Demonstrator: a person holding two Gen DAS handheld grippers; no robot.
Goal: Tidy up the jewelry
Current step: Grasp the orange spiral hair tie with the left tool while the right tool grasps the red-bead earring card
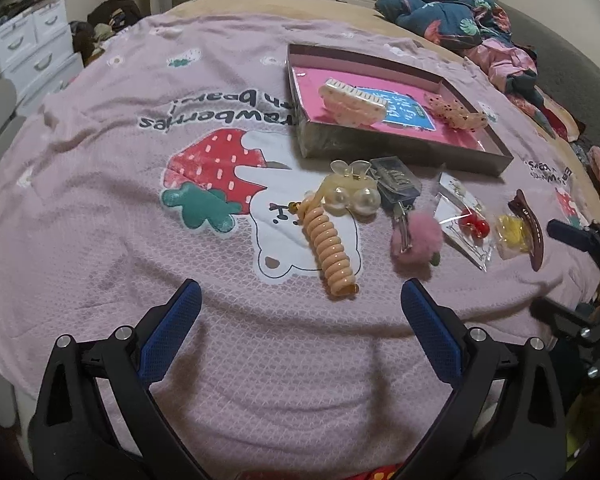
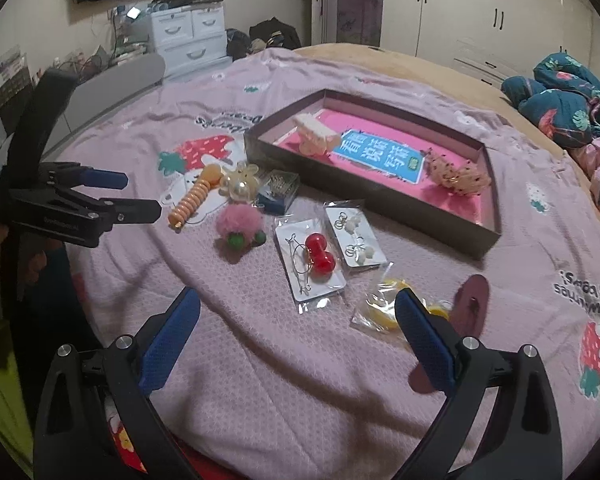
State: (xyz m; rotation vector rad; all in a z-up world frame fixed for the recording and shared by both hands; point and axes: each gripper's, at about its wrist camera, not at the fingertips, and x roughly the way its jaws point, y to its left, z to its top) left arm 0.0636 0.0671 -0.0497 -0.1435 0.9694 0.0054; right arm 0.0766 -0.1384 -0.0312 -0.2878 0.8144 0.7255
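A shallow box (image 1: 400, 152) (image 2: 380, 196) with a pink bottom holds a cream claw clip (image 1: 352, 104) (image 2: 314, 134) and a dotted peach bow (image 1: 456, 112) (image 2: 456, 174). In front lie an orange spiral hair tie (image 1: 332, 248) (image 2: 192, 196), a pearl clip (image 1: 352, 196) (image 2: 238, 186), a pink pompom clip (image 1: 416, 236) (image 2: 240, 224), bagged red cherry earrings (image 1: 470, 224) (image 2: 316, 258), bagged white earrings (image 2: 356, 240), a yellow bagged piece (image 1: 510, 236) (image 2: 384, 308) and a dark red clip (image 1: 530, 224) (image 2: 474, 300). My left gripper (image 1: 300, 312) (image 2: 136, 196) is open and empty. My right gripper (image 2: 298, 320) is open and empty.
A pink strawberry-print blanket (image 1: 100, 200) (image 2: 260, 380) covers the bed. A small blue box of pins (image 1: 396, 184) (image 2: 280, 192) lies by the pearl clip. Crumpled dark floral bedding (image 1: 452, 12) (image 2: 560, 108) is at the far right. White drawers (image 2: 188, 36) stand beyond the bed.
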